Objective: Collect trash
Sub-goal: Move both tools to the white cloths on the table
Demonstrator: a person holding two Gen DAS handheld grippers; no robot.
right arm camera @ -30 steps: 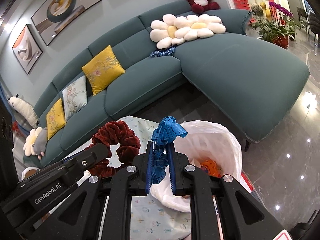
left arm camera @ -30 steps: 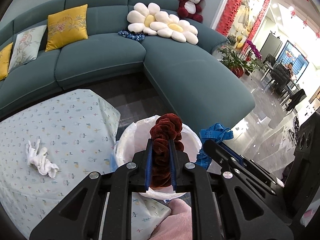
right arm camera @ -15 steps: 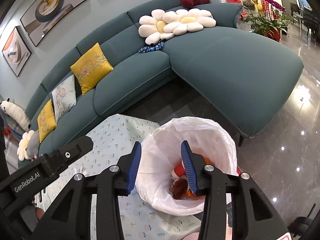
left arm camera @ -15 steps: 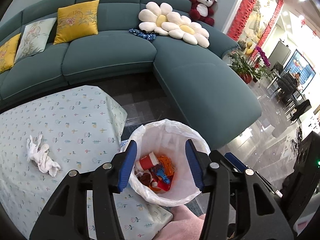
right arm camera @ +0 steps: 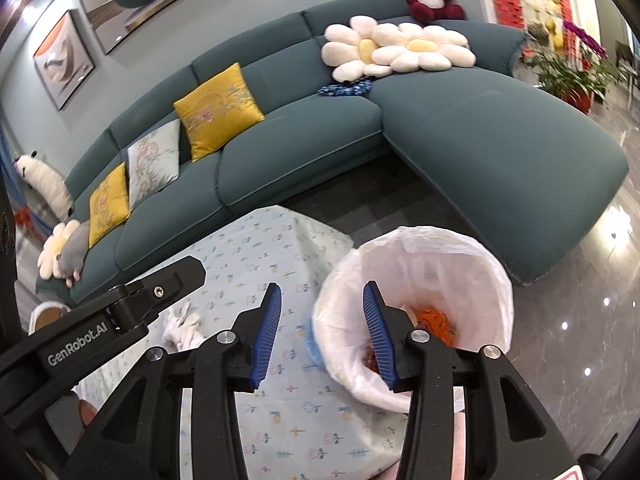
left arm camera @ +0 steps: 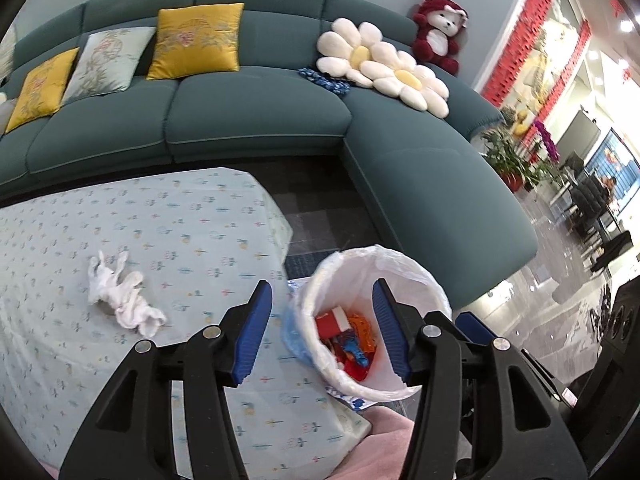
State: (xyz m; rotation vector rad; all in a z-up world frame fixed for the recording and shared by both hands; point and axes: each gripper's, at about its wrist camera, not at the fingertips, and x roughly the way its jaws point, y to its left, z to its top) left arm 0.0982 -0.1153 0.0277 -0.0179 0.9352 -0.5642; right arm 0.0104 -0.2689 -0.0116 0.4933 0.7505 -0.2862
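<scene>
A bin lined with a white bag [left arm camera: 400, 268] stands at the table's right edge, holding red, orange and blue scraps [left arm camera: 348, 340]; it also shows in the right wrist view [right arm camera: 460, 248]. A crumpled white tissue [left arm camera: 120, 292] lies on the patterned tablecloth [left arm camera: 180, 232], left of the bin; part of it shows in the right wrist view [right arm camera: 182, 326]. My left gripper [left arm camera: 320, 308] is open and empty above the bin's left rim. My right gripper [right arm camera: 322, 312] is open and empty, also over the bin's left rim.
A teal L-shaped sofa [left arm camera: 256, 120] with yellow cushions [left arm camera: 196, 40], flower pillows [left arm camera: 384, 68] and a red plush bear [left arm camera: 438, 32] curves behind the table. Glossy floor [right arm camera: 580, 300] and potted plants [left arm camera: 516, 160] lie to the right.
Both grippers opened and dropped their loads, a dark red scrunchie and a blue strap, into the bin. Both then shifted left toward the table.
</scene>
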